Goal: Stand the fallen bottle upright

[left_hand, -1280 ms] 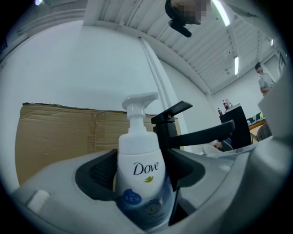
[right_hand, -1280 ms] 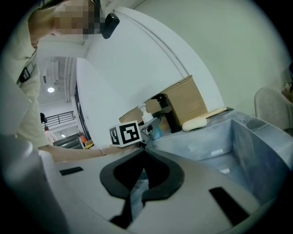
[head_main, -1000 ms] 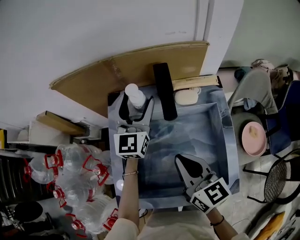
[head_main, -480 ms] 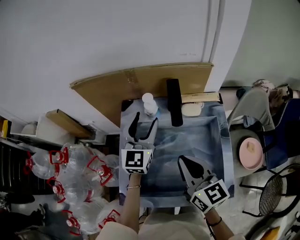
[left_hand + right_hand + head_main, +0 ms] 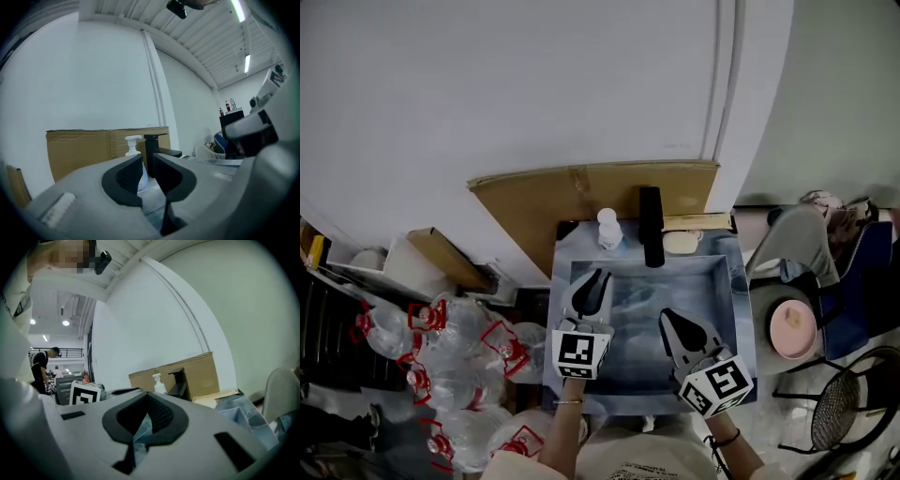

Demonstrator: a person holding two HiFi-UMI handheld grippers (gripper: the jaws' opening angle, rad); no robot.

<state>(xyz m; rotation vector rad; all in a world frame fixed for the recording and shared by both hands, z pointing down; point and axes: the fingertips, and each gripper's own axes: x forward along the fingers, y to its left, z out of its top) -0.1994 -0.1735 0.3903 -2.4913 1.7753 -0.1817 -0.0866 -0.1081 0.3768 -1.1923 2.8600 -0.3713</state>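
Observation:
A white pump bottle (image 5: 607, 228) stands upright on the back left corner of the sink (image 5: 732, 309), beside the black faucet (image 5: 650, 225). My left gripper (image 5: 595, 275) hangs over the left half of the basin, well short of the bottle. Its jaws have just been closing and stand with a narrow gap and nothing between them. The left gripper view shows the bottle (image 5: 133, 143) through that gap, past the left gripper (image 5: 147, 157). My right gripper (image 5: 666, 317) is shut and empty over the basin's near right. In the right gripper view the bottle (image 5: 159, 384) stands beyond the right gripper (image 5: 148, 395).
A cardboard sheet (image 5: 581, 192) leans on the wall behind the sink. A pale soap dish (image 5: 680, 242) sits right of the faucet. Several empty water bottles (image 5: 459, 356) lie piled at the left. A chair with a pink plate (image 5: 792, 330) stands at the right.
My left gripper let go of the bottle, drew back toward me and brought its jaws almost together. The bottle stays upright at the back corner. My right gripper rose slightly.

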